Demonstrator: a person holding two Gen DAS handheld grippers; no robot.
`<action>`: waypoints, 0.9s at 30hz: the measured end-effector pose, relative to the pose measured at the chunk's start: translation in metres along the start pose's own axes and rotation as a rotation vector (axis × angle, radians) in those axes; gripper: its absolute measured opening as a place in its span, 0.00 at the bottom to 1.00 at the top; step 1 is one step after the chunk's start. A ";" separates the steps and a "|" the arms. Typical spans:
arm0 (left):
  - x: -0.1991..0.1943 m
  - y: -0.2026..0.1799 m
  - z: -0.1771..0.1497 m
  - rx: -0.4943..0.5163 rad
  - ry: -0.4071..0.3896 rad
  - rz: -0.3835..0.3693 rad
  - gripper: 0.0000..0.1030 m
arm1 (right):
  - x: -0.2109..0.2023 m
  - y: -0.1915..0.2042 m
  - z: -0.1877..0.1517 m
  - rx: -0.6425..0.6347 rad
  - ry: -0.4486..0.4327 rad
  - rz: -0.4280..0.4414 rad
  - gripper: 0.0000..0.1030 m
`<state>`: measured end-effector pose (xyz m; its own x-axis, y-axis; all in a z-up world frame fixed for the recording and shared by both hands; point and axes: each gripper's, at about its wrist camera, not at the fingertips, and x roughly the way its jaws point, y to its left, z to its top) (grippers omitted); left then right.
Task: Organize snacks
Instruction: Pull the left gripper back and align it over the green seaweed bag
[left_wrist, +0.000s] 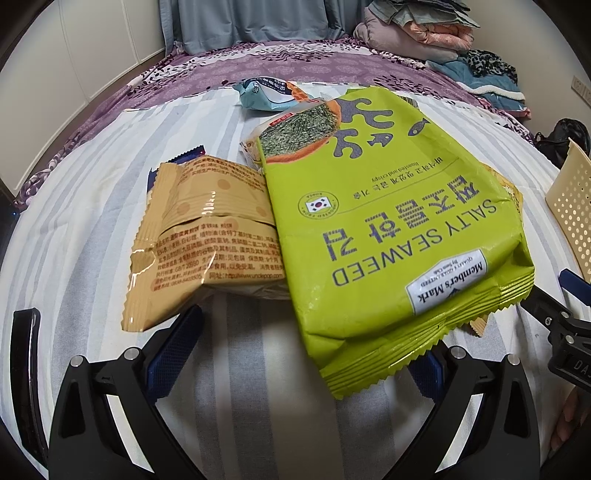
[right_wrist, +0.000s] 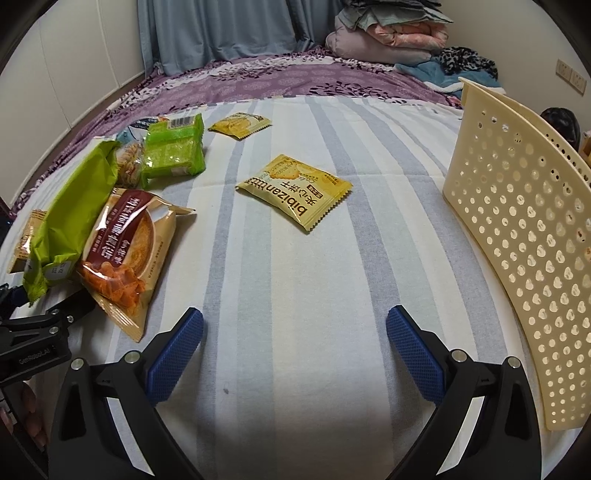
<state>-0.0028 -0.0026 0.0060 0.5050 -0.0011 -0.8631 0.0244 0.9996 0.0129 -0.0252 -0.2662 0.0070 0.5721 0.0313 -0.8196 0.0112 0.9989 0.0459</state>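
In the left wrist view a green salty seaweed bag (left_wrist: 388, 229) lies on the striped sheet (left_wrist: 92, 221), and its near end covers part of my left gripper's right finger. A tan snack packet (left_wrist: 207, 236) rests beside it on the left, a pale blue packet (left_wrist: 266, 94) behind. My left gripper (left_wrist: 299, 354) is open. My right gripper (right_wrist: 295, 332) is open over bare sheet with nothing between its fingers. Ahead of it lies a yellow biscuit packet (right_wrist: 295, 192). At its left are a brown cake packet (right_wrist: 125, 251), the seaweed bag (right_wrist: 70, 218), a green wafer pack (right_wrist: 173, 151) and a small yellow packet (right_wrist: 240, 125).
A cream perforated basket (right_wrist: 524, 236) stands at the right, close to my right gripper, and its edge shows in the left wrist view (left_wrist: 572, 206). Behind the striped sheet (right_wrist: 295, 258) spreads a purple bedspread (right_wrist: 277, 77) with folded blankets (right_wrist: 388, 37) and a blue curtain (right_wrist: 221, 29).
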 end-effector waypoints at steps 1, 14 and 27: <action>-0.002 0.001 0.001 -0.006 0.000 0.004 0.98 | -0.003 -0.001 0.000 0.003 -0.010 0.008 0.95; -0.039 0.021 -0.005 -0.054 -0.066 0.019 0.98 | -0.032 0.011 0.000 -0.027 -0.105 0.138 0.95; -0.093 0.043 -0.002 -0.106 -0.188 -0.006 0.98 | -0.048 0.017 0.016 -0.022 -0.164 0.211 0.95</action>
<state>-0.0502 0.0410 0.0857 0.6572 -0.0024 -0.7538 -0.0576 0.9969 -0.0534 -0.0398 -0.2516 0.0565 0.6853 0.2344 -0.6895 -0.1391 0.9715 0.1920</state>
